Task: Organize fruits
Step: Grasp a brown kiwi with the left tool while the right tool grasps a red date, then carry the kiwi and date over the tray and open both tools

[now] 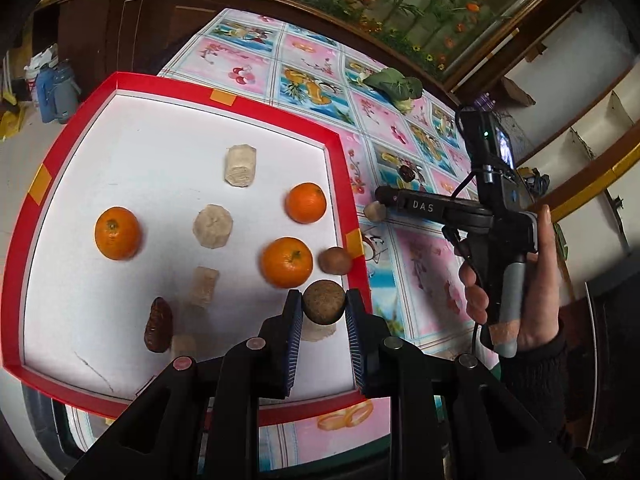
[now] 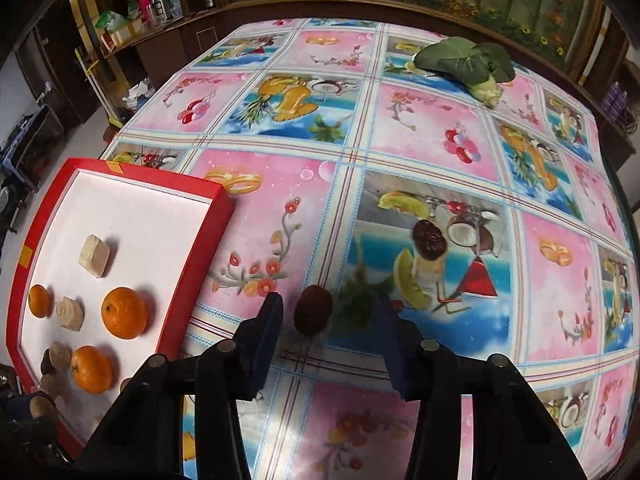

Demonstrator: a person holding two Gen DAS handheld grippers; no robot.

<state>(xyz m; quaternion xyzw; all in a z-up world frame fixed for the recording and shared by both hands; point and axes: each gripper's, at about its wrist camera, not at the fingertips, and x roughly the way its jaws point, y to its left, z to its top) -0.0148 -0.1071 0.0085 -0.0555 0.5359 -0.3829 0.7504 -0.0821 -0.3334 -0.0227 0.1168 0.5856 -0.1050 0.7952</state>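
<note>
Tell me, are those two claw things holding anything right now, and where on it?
The left gripper holds a small round brown fruit, pinched across its sides. The right gripper holds nothing yet: a dark red date sits between its fingers, untouched.

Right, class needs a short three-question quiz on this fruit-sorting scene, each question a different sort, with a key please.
1. How many oranges lie in the red tray?
2. True or false: the leafy green vegetable lies inside the tray.
3. What sits between the fingers of the right gripper? A) an orange B) a dark red date C) nothing

Key
1. Three.
2. False; it lies on the tablecloth, far from the tray.
3. B; the pads stand either side of it, not yet pressing.
</note>
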